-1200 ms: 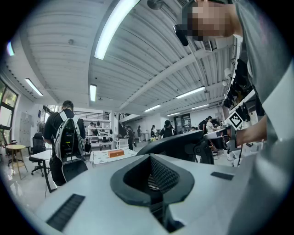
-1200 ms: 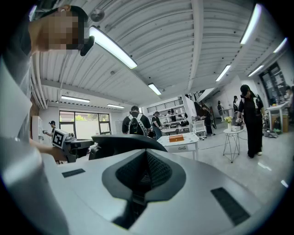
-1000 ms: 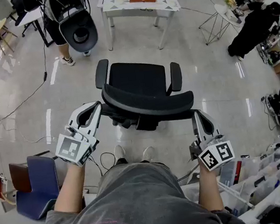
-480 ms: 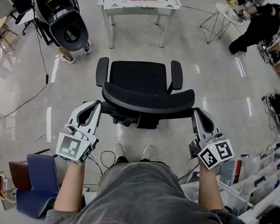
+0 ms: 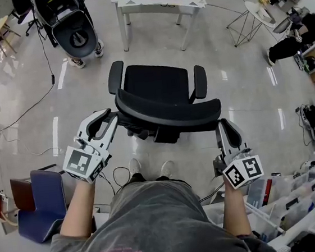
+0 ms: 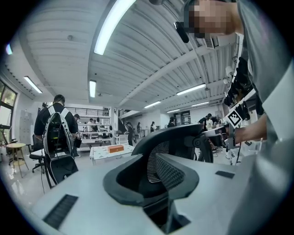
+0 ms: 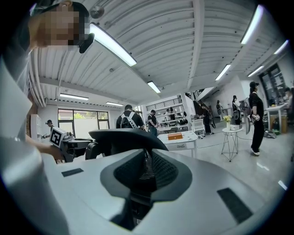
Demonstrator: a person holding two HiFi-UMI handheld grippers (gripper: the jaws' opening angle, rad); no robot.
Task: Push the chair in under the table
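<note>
At left, left gripper (image 5: 110, 118): jaws just been opening, moderately apart, left end of backrest (image 5: 167, 114) between them. Mid-floor, chair (image 5: 161, 85) stands near of table (image 5: 132, 4), not under it; seat faces far toward table, backrest runs left-right. At right, right gripper (image 5: 226, 127): jaws just starting to open, narrow, on backrest's right end.

Bare floor (image 5: 154, 46) between chair (image 5: 161, 85) and table (image 5: 132, 1), with an open gap between the table's legs. Left of that lane a person with a backpack (image 5: 73, 27), right of it a wire stand (image 5: 247, 22), both well clear. Close behind, a blue seat (image 5: 39, 206) on the left and storage bins (image 5: 302, 202) on the right.
</note>
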